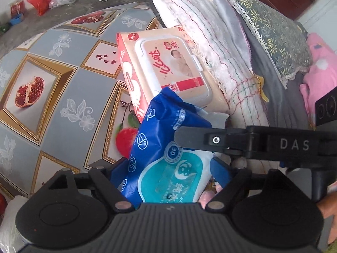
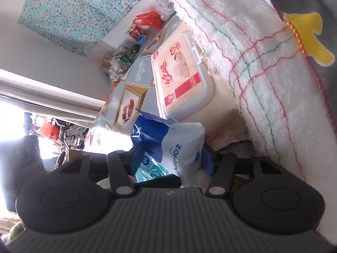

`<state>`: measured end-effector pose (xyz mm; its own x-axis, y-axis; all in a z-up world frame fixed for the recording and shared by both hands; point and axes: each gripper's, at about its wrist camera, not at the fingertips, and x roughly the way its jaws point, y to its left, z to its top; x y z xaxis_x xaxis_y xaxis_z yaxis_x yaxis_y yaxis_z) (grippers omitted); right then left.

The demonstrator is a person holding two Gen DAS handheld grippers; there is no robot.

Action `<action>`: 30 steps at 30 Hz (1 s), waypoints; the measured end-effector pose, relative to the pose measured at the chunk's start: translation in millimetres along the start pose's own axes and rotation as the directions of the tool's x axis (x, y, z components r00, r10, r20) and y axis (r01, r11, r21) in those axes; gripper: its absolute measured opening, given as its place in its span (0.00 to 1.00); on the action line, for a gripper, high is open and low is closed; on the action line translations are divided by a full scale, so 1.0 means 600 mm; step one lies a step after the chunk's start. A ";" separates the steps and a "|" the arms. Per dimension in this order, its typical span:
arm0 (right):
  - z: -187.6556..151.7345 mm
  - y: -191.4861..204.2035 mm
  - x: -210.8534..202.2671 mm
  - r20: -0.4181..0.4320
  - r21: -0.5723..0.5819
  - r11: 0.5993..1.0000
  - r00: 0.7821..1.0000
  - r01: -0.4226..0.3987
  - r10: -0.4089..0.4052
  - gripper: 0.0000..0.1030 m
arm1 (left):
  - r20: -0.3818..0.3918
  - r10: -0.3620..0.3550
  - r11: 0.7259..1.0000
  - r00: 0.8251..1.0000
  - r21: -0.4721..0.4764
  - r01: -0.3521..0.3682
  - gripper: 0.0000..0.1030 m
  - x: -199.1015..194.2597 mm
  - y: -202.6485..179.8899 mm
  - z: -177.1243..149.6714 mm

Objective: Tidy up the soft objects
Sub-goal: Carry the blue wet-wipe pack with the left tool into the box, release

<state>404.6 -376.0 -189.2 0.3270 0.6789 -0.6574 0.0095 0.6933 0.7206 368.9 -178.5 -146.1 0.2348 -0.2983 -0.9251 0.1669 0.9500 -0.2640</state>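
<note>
Nearest the lens, the blue-and-white soft plastic pack of wet wipes with a teal label (image 1: 168, 158) sits clenched between the blue-padded fingers of the left tongs (image 1: 170, 168), held up over the tabletop (image 1: 52, 109) with its grey pomegranate-print oilcloth. Beyond it, going from big to small, a folded white towel stitched with red and green check lines (image 1: 210, 42) lies piled against a grey cloth and a green leaf-print pillow (image 1: 273, 35); just beside the towel lies a larger pink-and-red wipes pack with a white flip lid (image 1: 168, 67), its far edge touching the towel. The right tongs (image 2: 170, 158) close on the same blue pack from the other side, one black finger (image 1: 198, 140) crossing its top in the left view, so both seem to grip it at once. The step in hand looks like a handover or a joint placing of the small pack next to the pink one. Next, one pair of tongs should let go while the other lowers the pack flat beside the larger pack, clear of the towel's fringe.
</note>
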 end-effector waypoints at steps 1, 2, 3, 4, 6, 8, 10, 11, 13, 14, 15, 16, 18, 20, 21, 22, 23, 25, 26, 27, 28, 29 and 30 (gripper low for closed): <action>-0.001 0.004 -0.004 0.007 0.000 1.000 1.000 -0.001 0.001 0.45 | 0.004 -0.005 1.000 1.000 0.001 0.005 0.80 -0.003 0.000 -0.002; -0.001 0.007 -0.008 0.014 0.000 1.000 1.000 -0.003 0.003 0.43 | 0.010 -0.013 1.000 1.000 -0.001 0.013 0.79 -0.006 0.001 -0.004; -0.002 0.013 -0.013 0.020 -0.002 1.000 1.000 -0.005 0.005 0.42 | 0.018 -0.020 1.000 1.000 -0.003 0.020 0.78 -0.011 0.002 -0.007; -0.003 0.020 -0.017 0.028 -0.006 1.000 1.000 -0.008 0.008 0.41 | 0.028 -0.024 1.000 0.999 -0.002 0.024 0.77 -0.018 0.002 -0.008; -0.002 0.034 -0.029 0.041 -0.022 1.000 0.999 -0.013 0.013 0.40 | 0.054 -0.028 1.000 0.998 0.002 0.027 0.77 -0.034 0.002 -0.013; -0.004 0.050 -0.044 0.055 -0.040 0.999 0.998 -0.014 0.016 0.40 | 0.078 -0.037 0.999 0.996 -0.002 0.037 0.77 -0.051 0.004 -0.017; -0.007 0.072 -0.058 0.068 -0.051 0.999 0.998 -0.014 0.018 0.40 | 0.098 -0.052 0.999 0.994 -0.010 0.053 0.76 -0.069 0.008 -0.021; -0.009 0.084 -0.065 0.077 -0.059 0.998 0.997 -0.015 0.020 0.40 | 0.110 -0.057 0.998 0.992 -0.012 0.059 0.76 -0.080 0.010 -0.022; -0.016 0.110 -0.081 0.096 -0.076 0.997 0.995 -0.018 0.025 0.40 | 0.138 -0.069 0.997 0.988 -0.013 0.071 0.76 -0.106 0.014 -0.027; -0.019 0.126 -0.089 0.105 -0.087 0.996 0.994 -0.019 0.028 0.40 | 0.151 -0.073 0.997 0.986 -0.011 0.075 0.76 -0.120 0.016 -0.030; -0.024 0.142 -0.098 0.115 -0.096 0.995 0.993 -0.022 0.033 0.40 | 0.165 -0.077 0.997 0.983 -0.011 0.080 0.76 -0.135 0.018 -0.033; -0.029 0.161 -0.105 0.124 -0.109 0.994 0.991 -0.025 0.038 0.40 | 0.179 -0.082 0.996 0.980 -0.012 0.085 0.76 -0.151 0.021 -0.037; -0.043 0.191 -0.121 0.138 -0.126 0.991 0.989 -0.034 0.051 0.40 | 0.204 -0.090 0.995 0.975 -0.016 0.095 0.76 -0.185 0.031 -0.048; -0.059 0.223 -0.133 0.145 -0.123 0.990 0.986 -0.062 0.080 0.40 | 0.222 -0.098 0.993 0.970 -0.036 0.109 0.76 -0.220 0.045 -0.061; -0.067 0.240 -0.137 0.147 -0.117 0.990 0.984 -0.082 0.099 0.39 | 0.232 -0.103 0.992 0.967 -0.045 0.116 0.76 -0.239 0.054 -0.067; -0.076 0.259 -0.139 0.147 -0.115 0.988 0.982 -0.100 0.116 0.39 | 0.244 -0.105 0.991 0.964 -0.053 0.122 0.76 -0.260 0.066 -0.076; -0.089 0.280 -0.140 0.147 -0.118 0.987 0.981 -0.113 0.130 0.39 | 0.256 -0.106 0.990 0.961 -0.061 0.125 0.76 -0.282 0.077 -0.086; -0.111 0.327 -0.139 0.139 -0.124 0.982 0.978 -0.141 0.158 0.39 | 0.273 -0.096 0.989 0.957 -0.078 0.122 0.75 -0.325 0.102 -0.106; -0.124 0.349 -0.135 0.133 -0.121 0.980 0.976 -0.156 0.172 0.39 | 0.279 -0.086 0.989 0.956 -0.093 0.116 0.75 -0.347 0.115 -0.117; -0.135 0.370 -0.130 0.125 -0.118 0.978 0.975 -0.171 0.185 0.39 | 0.284 -0.073 0.988 0.956 -0.108 0.108 0.75 -0.368 0.128 -0.128; -0.147 0.393 -0.122 0.114 -0.117 0.976 0.973 -0.186 0.200 0.39 | 0.289 -0.058 0.988 0.955 -0.122 0.097 0.75 -0.389 0.143 -0.139; -0.159 0.417 -0.112 0.101 -0.113 0.973 0.972 -0.201 0.212 0.39 | 0.294 -0.041 0.987 0.955 -0.137 0.084 0.75 -0.409 0.158 -0.152; -0.171 0.440 -0.101 0.084 -0.110 0.970 0.971 -0.216 0.226 0.39 | 0.297 -0.024 0.985 0.955 -0.157 0.074 0.75 -0.428 0.175 -0.165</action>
<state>290.6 -209.4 18.3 0.3990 0.7949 -0.4571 -0.1653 0.5527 0.8168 231.2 6.9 36.7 0.5042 -0.3351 -0.7959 0.0316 0.9282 -0.3708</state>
